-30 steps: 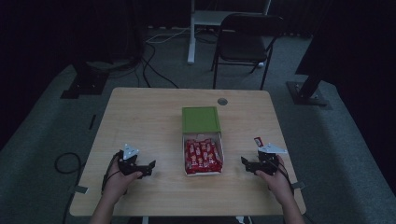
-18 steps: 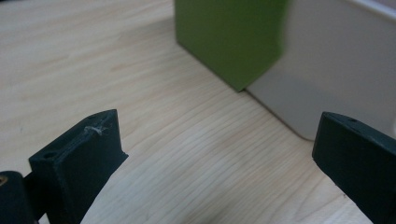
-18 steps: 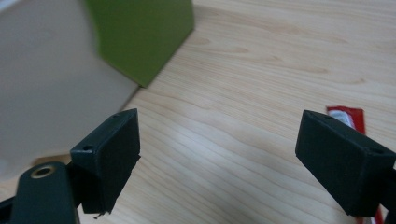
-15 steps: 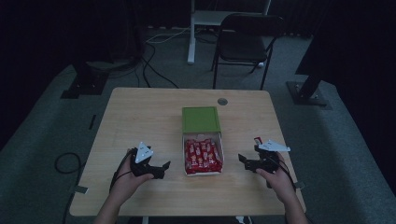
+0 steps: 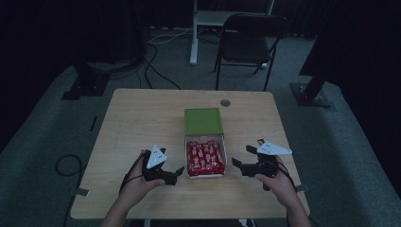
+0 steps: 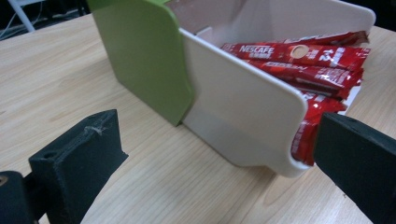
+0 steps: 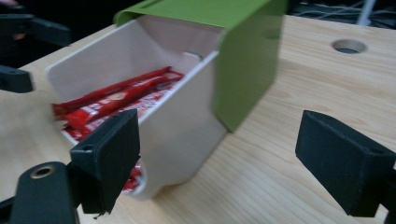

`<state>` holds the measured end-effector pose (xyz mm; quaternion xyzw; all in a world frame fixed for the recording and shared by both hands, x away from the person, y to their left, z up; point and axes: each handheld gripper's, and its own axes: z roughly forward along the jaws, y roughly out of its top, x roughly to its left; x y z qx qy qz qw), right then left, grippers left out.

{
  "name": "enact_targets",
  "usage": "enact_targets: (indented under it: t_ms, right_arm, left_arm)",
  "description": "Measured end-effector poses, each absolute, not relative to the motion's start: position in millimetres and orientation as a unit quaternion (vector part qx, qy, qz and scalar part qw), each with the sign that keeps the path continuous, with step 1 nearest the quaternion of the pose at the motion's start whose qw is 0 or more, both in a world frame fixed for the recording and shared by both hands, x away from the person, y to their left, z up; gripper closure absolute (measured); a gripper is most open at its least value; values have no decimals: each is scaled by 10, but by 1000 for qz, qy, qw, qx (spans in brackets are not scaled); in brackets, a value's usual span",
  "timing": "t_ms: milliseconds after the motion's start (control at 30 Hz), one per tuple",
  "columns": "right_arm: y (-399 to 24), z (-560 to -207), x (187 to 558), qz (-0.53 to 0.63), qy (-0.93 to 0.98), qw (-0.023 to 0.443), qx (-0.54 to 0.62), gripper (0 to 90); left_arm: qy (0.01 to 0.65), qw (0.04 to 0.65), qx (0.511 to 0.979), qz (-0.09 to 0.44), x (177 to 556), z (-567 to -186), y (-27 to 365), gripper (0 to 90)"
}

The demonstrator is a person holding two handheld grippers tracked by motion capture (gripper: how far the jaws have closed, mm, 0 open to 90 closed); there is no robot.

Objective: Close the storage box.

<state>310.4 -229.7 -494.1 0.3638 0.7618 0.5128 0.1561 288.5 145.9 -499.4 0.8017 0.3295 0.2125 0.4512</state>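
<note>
The white drawer box [image 5: 205, 163] of red Nescafé sachets [image 6: 299, 56], half out of its green sleeve [image 5: 203, 121] mid-table [image 5: 137, 113], sits between the wide-open, empty left tool [image 5: 178, 172] and right tool [image 5: 235, 164], seemingly approaching; next, close in and grip.

The worktop [image 6: 70, 70] looks like pale wood-grain laminate, smooth and matt. The box [image 6: 243, 116] is smooth cream plastic with a matt green plastic lid [image 6: 144, 56]. The red sachets [image 6: 299, 56] are glossy foil. The black fingers [image 7: 109, 154] look rough and matt.
</note>
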Motion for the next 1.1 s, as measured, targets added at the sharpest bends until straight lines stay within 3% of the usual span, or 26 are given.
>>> enact_targets:
  t_ms: [1100]
  right_arm:
    - [-2106,-5107,3239,499,782,135,349,126]
  left_arm:
    - [325,449,804,215,3059,-5088,1305,22]
